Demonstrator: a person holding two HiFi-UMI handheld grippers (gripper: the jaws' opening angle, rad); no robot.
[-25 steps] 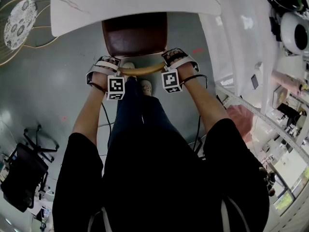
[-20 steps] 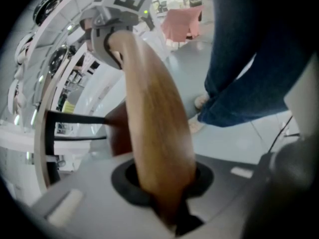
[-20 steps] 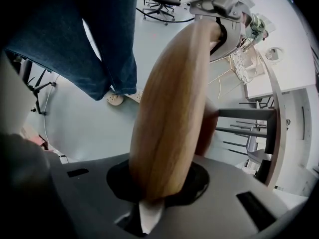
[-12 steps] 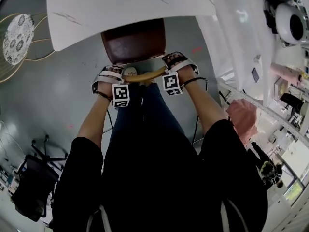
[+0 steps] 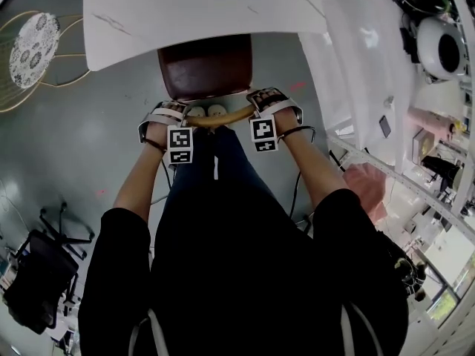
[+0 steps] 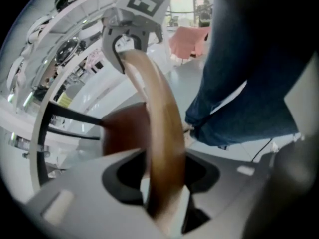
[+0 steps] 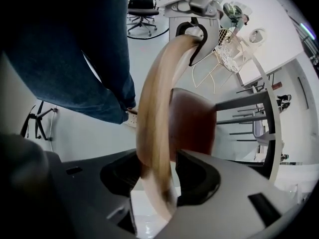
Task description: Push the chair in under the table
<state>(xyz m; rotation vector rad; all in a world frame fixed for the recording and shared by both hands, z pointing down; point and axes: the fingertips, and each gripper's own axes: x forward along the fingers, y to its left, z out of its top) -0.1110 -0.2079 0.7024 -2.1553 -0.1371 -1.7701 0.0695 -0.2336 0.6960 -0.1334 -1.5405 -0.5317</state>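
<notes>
Chair (image 5: 206, 65), upper centre of the head view: the brown seat lies partly beneath the near edge of the white table (image 5: 193, 10), while its curved wooden back rail (image 5: 219, 116) sits clear of the table edge, just below the seat in the frame. The left gripper (image 5: 172, 110) sits at the rail's left end and the right gripper (image 5: 266, 99) at its right end, both pointing steeply down. In each gripper view the rail runs between the jaws. Both pairs of jaws have just been opening and now stand released, with dark gaps showing beside the wood. The person's legs in blue jeans (image 5: 223, 176) stand directly behind the rail, with light shoes (image 5: 208, 111) just visible at it. A round wire-frame side table (image 5: 33, 43) occupies the upper left of the head view, and a dark office chair (image 5: 37, 273) the lower left, on the grey floor (image 5: 89, 139).
</notes>
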